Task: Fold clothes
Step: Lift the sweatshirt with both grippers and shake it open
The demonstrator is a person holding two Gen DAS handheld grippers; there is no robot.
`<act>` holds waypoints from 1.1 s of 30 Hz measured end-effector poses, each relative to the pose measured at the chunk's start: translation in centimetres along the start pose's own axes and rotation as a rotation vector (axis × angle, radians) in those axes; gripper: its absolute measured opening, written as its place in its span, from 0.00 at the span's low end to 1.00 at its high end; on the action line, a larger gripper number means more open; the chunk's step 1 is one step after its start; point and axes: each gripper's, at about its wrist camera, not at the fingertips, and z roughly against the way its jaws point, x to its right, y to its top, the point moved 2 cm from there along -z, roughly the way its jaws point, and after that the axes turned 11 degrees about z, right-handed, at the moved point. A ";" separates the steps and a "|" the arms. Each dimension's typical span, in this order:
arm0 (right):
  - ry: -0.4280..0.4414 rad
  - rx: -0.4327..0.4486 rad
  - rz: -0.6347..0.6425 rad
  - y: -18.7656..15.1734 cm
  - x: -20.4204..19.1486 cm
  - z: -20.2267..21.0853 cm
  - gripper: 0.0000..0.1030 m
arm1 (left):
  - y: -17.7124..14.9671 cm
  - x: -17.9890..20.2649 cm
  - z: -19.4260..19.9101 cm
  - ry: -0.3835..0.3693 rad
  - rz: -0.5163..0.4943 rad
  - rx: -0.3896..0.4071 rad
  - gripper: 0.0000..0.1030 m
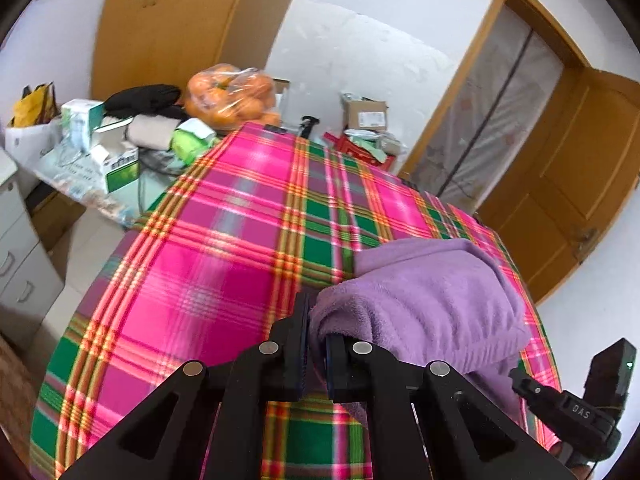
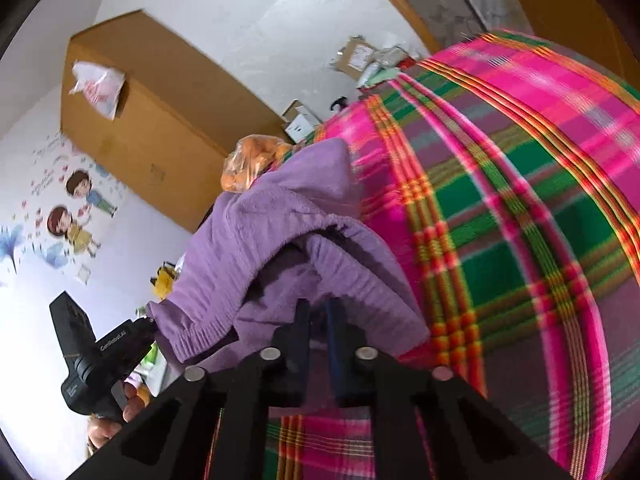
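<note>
Purple fleece garment (image 1: 424, 300) pinched in left gripper (image 1: 316, 344), right gripper (image 2: 320, 320)

A lived-in home, likely a bedroom. Shown by a bed-like surface under a pink-and-green plaid sheet (image 1: 224, 240), a tall wooden wardrobe (image 1: 168, 24), a wooden door (image 1: 568, 184), cartoon wall stickers (image 2: 76, 216), and a cluttered side table (image 1: 80, 168) with a bag of oranges (image 1: 230, 96), small boxes (image 1: 120, 168) and folded clothing (image 1: 144, 100).

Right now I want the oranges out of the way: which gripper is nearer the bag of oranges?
Left, probably. The left gripper faces the bag of oranges across the bed; the right gripper sits on its far side. Both clamp the purple garment.
</note>
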 end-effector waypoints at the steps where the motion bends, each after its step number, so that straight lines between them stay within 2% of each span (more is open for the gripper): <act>1: 0.005 0.002 0.019 0.1 -0.6 -0.1 0.05 | 0.0 -0.4 0.1 0.004 0.006 -0.001 0.07; 4: 0.029 0.006 0.069 0.4 -2.6 -0.4 0.04 | 0.0 -1.6 0.2 0.019 0.023 -0.001 0.07; 9: -0.065 0.070 0.088 1.1 -3.2 0.6 0.05 | 0.0 -3.5 0.0 0.034 0.062 -0.016 0.07; 10: -0.091 0.085 0.087 1.2 -3.0 1.1 0.13 | 0.0 -3.8 -0.1 0.036 0.066 -0.019 0.07; 11: -0.121 0.104 0.087 1.2 -2.7 1.9 0.30 | 0.0 -4.1 -0.2 0.037 0.070 -0.024 0.07; 13: -0.165 0.127 0.086 1.1 -2.0 2.6 0.52 | 0.0 -4.6 -0.3 0.040 0.080 -0.032 0.07; 14: -0.168 0.125 0.082 1.0 -1.8 2.6 0.53 | 0.0 -4.9 -0.4 0.041 0.084 -0.036 0.07; 18: -0.087 0.059 0.091 0.3 -2.5 0.6 0.53 | -0.1 -6.0 -0.5 0.048 0.103 -0.051 0.07; 20: -0.094 0.027 0.109 0.0 -3.4 -0.7 0.52 | -0.1 -6.5 -0.4 0.057 0.112 -0.052 0.07; 21: -0.090 0.023 0.121 0.0 -3.9 -1.2 0.48 | 0.0 -6.9 -0.3 0.063 0.116 -0.048 0.07; 23: -0.065 0.034 0.144 0.1 -4.9 -1.6 0.16 | 0.2 -7.7 0.0 0.079 0.129 -0.040 0.07; 24: -0.054 0.040 0.155 0.3 -5.3 -1.7 0.12 | 0.3 -8.1 0.1 0.087 0.136 -0.039 0.07; 30: 0.041 0.036 0.206 0.6 -8.3 -3.0 0.11 | -0.1 -9.7 -0.1 0.103 0.154 -0.068 0.07; 33: 0.132 0.016 0.206 0.3 -10.1 -4.4 0.11 | -0.3 -10.3 -0.2 0.103 0.170 -0.086 0.07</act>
